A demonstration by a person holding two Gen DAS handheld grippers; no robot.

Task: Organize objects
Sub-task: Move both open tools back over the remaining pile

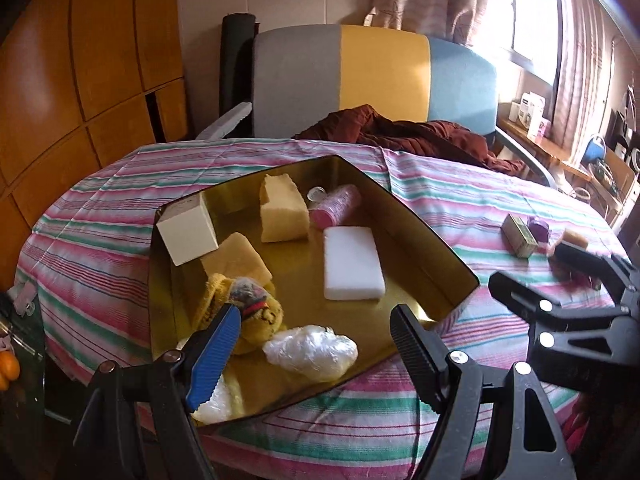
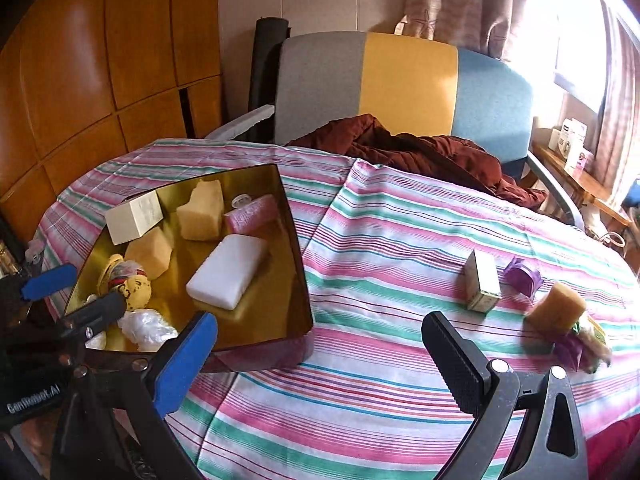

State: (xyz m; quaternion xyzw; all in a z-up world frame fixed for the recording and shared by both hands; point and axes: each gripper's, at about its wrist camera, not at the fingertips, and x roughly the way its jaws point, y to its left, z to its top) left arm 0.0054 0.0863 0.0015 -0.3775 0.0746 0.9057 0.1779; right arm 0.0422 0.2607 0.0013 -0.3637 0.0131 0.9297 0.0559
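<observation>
Left wrist view
- Left gripper [image 1: 316, 328]: jaws stood wide apart above the near end of the tray, nothing between them; one pad blue, the other black and ribbed.
- Tray [image 1: 436, 258]: gold, mirror-like inside, shallow walls, sitting on the striped cloth [image 1: 280, 432] of the table.
- Tray contents: cream box [image 1: 187, 233] leaning at the far left wall; two yellow sponge blocks [image 1: 283, 210] [image 1: 237, 260]; pink roll [image 1: 336, 206] lying at the far side; white foam slab [image 1: 353, 264] flat in the middle; yellow knitted toy [image 1: 256, 312] near the blue pad; crumpled clear plastic [image 1: 311, 352] at the near edge.
- Right gripper [image 1: 560, 268]: seen from the side at the right edge, over the cloth; spacing could not be told here.
- Loose items: small green box [image 1: 519, 236] and purple item [image 1: 539, 229] on the cloth, well apart from the tray.

Right wrist view
- Right gripper [image 2: 320, 354]: jaws wide apart, empty, over bare cloth just right of the tray [image 2: 298, 264].
- Loose items: small green box [image 2: 482, 282] upright, purple item [image 2: 522, 276] just beside it, a yellow sponge [image 2: 558, 306] nearer the right edge, resting against a blurred purple and green bundle [image 2: 580, 344].
- Background: chair [image 2: 404, 80] behind the table with a dark red garment [image 2: 420, 152] draped onto the cloth.
</observation>
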